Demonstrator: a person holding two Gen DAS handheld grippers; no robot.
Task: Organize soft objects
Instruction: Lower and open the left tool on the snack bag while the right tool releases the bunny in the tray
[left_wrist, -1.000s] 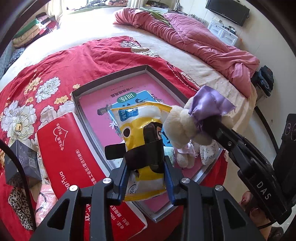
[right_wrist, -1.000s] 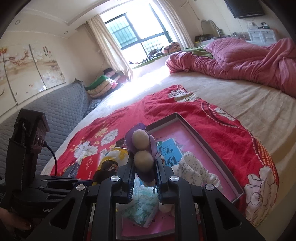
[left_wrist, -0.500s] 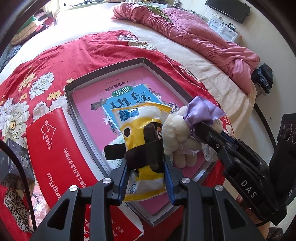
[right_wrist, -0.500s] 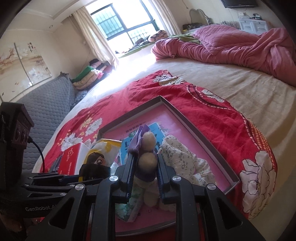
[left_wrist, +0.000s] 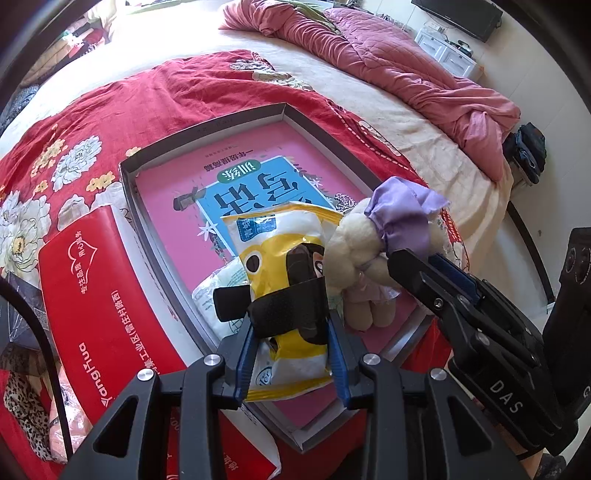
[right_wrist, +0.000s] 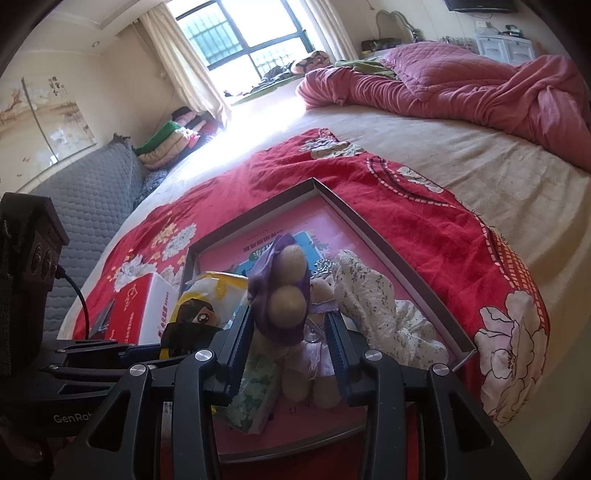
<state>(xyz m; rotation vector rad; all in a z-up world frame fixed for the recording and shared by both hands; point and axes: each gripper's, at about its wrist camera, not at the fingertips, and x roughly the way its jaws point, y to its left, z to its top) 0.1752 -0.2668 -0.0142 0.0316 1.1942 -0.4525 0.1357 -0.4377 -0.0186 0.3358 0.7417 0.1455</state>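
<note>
Your two grippers held soft things over the shallow grey cardboard tray (left_wrist: 207, 127) on the red flowered bedspread (right_wrist: 406, 206).

Your left gripper (left_wrist: 291, 328) stayed clamped on the yellow-and-white plastic snack bag (left_wrist: 280, 240) above the tray's near end. At its 2 o'clock, your right gripper's (right_wrist: 291, 343) jaws were opening around the beige plush bear with a purple bow (right_wrist: 286, 291); its pads seemed clear of it, though that view was crowded.

A bed (right_wrist: 461, 162) with a cream sheet carries a red floral blanket (left_wrist: 177, 96) spread across its near part, a rumpled pink quilt (right_wrist: 480, 88) at its far side, and, on the blanket, a shallow grey tray (left_wrist: 192, 136) beside a red tissue pack (left_wrist: 88, 280).
</note>
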